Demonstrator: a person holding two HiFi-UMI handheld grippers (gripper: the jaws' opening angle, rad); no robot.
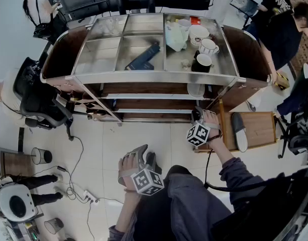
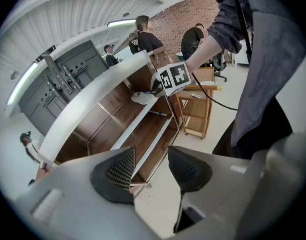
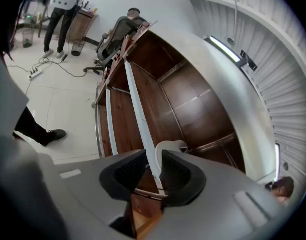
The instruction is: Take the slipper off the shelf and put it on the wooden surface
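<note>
Your left gripper [image 1: 137,155] hung low in front of the shelf [image 1: 154,77], fingers spread and empty. Your right gripper [image 1: 200,115] pointed at the white slipper [image 1: 196,90] on a middle tier, fingers apart, pinching nothing. A dark slipper [image 1: 238,131] lay on the wooden surface [image 1: 259,127].

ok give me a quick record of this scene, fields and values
left claw: open, empty, held back from the shelf
right claw: open, empty, pointed into the shelf
white object: on a lower shelf level just beyond the right claw; maybe a slipper, can't tell
dark slipper: lying on the wooden surface
shelf top: mugs at its right end
</note>
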